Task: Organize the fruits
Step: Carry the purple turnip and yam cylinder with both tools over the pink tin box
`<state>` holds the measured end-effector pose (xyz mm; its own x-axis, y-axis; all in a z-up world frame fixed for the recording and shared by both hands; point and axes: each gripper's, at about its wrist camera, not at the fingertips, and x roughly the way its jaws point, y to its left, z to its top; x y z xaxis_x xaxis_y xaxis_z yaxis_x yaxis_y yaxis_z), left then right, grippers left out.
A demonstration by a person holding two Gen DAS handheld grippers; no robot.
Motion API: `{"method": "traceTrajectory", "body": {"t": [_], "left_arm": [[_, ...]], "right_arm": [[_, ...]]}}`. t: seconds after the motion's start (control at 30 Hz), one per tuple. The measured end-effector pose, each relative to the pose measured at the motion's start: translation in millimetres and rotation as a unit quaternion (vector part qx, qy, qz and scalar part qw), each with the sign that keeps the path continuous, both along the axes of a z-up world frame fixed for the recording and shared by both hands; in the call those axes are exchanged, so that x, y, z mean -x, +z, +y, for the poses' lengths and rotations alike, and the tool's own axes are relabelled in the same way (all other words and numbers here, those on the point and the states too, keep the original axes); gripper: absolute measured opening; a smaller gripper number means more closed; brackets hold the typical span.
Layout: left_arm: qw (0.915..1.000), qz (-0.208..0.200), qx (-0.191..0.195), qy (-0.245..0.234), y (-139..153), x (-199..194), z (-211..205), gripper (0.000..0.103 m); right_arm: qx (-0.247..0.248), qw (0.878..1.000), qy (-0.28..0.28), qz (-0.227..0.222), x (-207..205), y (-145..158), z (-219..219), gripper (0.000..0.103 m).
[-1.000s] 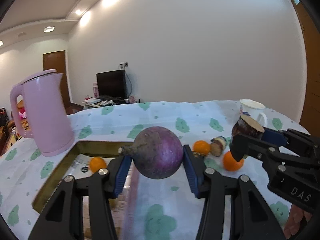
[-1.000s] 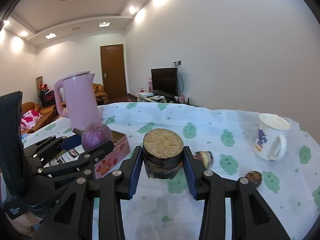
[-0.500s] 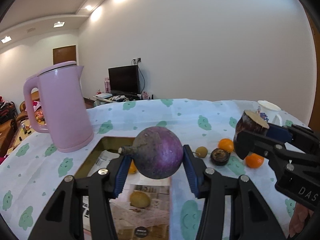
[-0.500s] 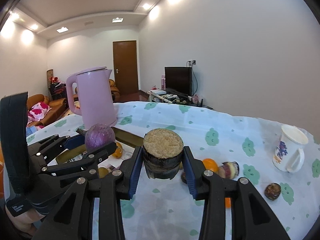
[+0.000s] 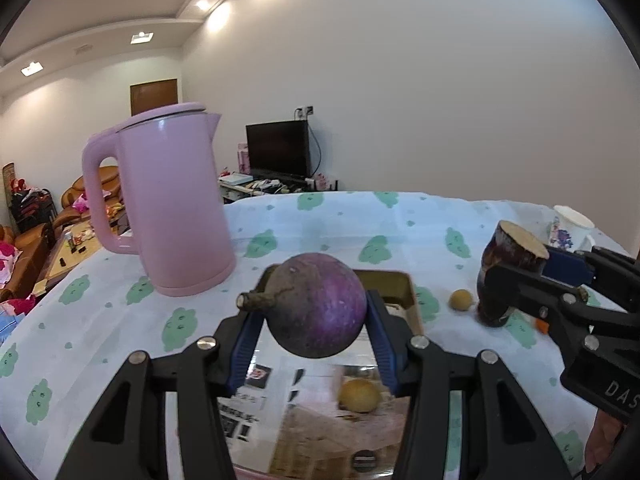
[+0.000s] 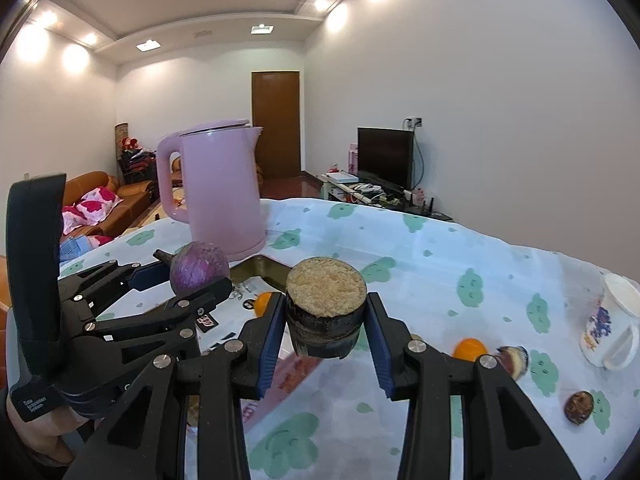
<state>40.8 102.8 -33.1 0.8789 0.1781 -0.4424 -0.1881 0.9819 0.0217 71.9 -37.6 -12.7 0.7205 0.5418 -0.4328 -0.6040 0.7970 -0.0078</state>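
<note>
The table (image 6: 440, 264) is covered with a white cloth printed with green cloud shapes. A tall pink electric kettle (image 5: 172, 200) stands on it at the far left. Beside the kettle lies a shallow gold-rimmed rectangular tray (image 5: 404, 284) with a small round yellow fruit (image 5: 359, 395) inside.

The left gripper (image 5: 316, 332) is closed on a round purple fruit with a short stem (image 5: 320, 308) and holds it above the tray. The right gripper (image 6: 326, 324) clamps a dark cylindrical cut piece with a pale grainy top (image 6: 326, 304) above the table.

An orange round fruit (image 6: 469, 349) lies on the cloth at the right, and a white flowered ceramic mug (image 6: 612, 320) stands further right. Behind the table are white walls, a brown wooden door (image 6: 275, 124) and a black television (image 6: 385, 158).
</note>
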Motion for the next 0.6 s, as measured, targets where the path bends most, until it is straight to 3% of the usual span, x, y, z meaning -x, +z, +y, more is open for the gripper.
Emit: {"method": "traceTrajectory", "body": {"t": [0.6], "left_arm": [[0.9982,0.052,0.008,0.029,-18.5,-13.9,39.4,0.053]], "right_arm": [[0.020,0.998,0.030,0.044,-19.4,-21.3,46.1,0.042]]}}
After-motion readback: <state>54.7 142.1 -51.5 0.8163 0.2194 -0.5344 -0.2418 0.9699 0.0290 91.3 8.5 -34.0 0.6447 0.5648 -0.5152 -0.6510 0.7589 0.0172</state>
